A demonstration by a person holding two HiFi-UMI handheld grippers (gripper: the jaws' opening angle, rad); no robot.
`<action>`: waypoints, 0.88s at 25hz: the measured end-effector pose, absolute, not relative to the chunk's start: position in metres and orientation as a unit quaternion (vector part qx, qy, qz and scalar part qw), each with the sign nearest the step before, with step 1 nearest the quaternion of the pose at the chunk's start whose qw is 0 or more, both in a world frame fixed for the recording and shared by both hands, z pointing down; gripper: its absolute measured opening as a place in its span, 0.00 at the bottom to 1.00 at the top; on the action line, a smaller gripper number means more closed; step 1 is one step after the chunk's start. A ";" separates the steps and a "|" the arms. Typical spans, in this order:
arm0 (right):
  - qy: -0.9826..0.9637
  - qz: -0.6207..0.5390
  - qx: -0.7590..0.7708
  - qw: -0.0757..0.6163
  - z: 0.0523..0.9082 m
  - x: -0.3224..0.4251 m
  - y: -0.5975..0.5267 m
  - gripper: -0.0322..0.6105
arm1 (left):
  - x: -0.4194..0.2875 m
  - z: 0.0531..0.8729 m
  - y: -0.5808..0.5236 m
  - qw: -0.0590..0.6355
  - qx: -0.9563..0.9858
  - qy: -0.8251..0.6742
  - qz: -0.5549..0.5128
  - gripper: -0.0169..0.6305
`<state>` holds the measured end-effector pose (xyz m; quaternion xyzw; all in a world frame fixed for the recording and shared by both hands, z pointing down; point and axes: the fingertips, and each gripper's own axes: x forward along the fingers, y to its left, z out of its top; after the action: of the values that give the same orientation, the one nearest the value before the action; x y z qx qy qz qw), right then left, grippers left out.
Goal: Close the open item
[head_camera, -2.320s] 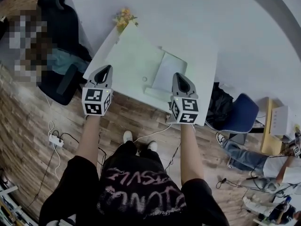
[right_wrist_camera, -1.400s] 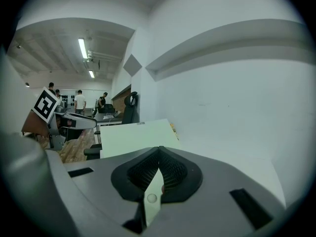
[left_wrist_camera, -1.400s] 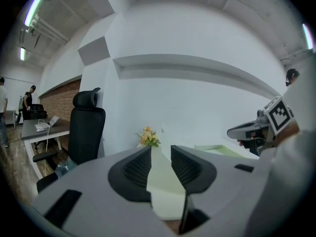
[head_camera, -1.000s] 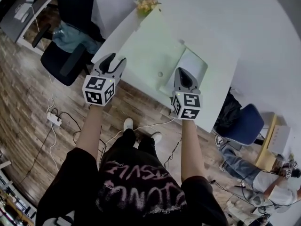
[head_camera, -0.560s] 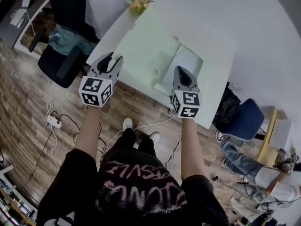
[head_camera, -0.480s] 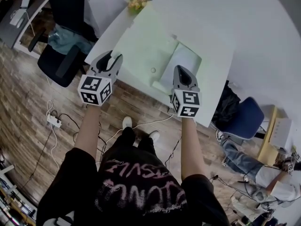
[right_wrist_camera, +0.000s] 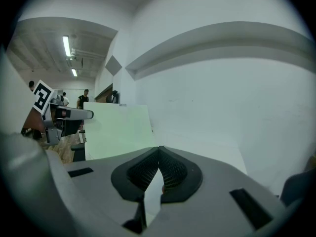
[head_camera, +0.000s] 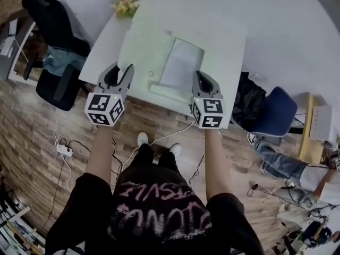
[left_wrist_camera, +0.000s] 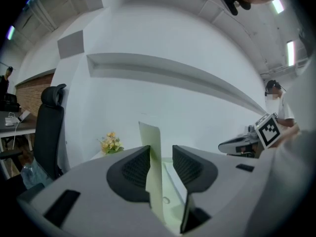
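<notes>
An open, pale green folder-like case lies on the white table (head_camera: 228,52). Its green flap (head_camera: 143,41) is on the left and a grey-white inner sheet (head_camera: 180,62) on the right. My left gripper (head_camera: 121,68) is at the flap's left edge. In the left gripper view the flap (left_wrist_camera: 149,137) stands edge-on between the jaws of my left gripper (left_wrist_camera: 160,157), against the left pad with a gap at the right pad. These jaws have just been closing. My right gripper (head_camera: 201,76) hovers at the case's front right corner. In its own view the right gripper (right_wrist_camera: 158,149) has its tips together, and I see nothing held.
A small bunch of yellow flowers (head_camera: 123,3) stands at the table's far left corner. A black office chair (head_camera: 53,20) is left of the table and a blue chair (head_camera: 271,113) right of it. A person's legs (head_camera: 287,166) stretch over the wooden floor at the right.
Both grippers have moved forward to the table's near edge, and the case now lies right in front of them. The left jaws stand narrower than a second ago.
</notes>
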<state>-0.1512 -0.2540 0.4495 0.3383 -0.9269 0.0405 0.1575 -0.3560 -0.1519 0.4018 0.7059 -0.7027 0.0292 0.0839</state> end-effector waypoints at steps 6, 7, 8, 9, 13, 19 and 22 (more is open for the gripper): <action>-0.917 0.055 0.365 0.151 0.455 -0.108 -0.262 0.06 | -0.307 0.399 -0.171 0.076 0.736 -0.671 0.037 0.24; -0.916 0.056 0.368 0.150 0.456 -0.102 -0.262 0.06 | -0.298 0.400 -0.173 0.075 0.742 -0.665 0.041 0.24; -0.915 0.058 0.371 0.148 0.456 -0.097 -0.261 0.06 | -0.291 0.401 -0.175 0.076 0.746 -0.660 0.044 0.24; -0.914 0.060 0.374 0.146 0.456 -0.092 -0.261 0.06 | -0.283 0.402 -0.176 0.078 0.751 -0.654 0.046 0.24; -0.908 0.069 0.389 0.138 0.458 -0.070 -0.260 0.06 | -0.258 0.407 -0.183 0.085 0.766 -0.635 0.055 0.25; -0.897 0.086 0.413 0.131 0.470 -0.038 -0.257 0.06 | -0.216 0.416 -0.189 0.080 0.799 -0.590 0.086 0.29; -0.892 0.091 0.424 0.130 0.473 -0.025 -0.254 0.06 | -0.194 0.423 -0.192 0.079 0.817 -0.562 0.106 0.33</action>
<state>-0.0252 -0.2536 0.4731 0.4240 -0.8917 0.0909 0.1295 -0.1940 -0.1917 0.4227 0.8165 -0.5620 0.1058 0.0791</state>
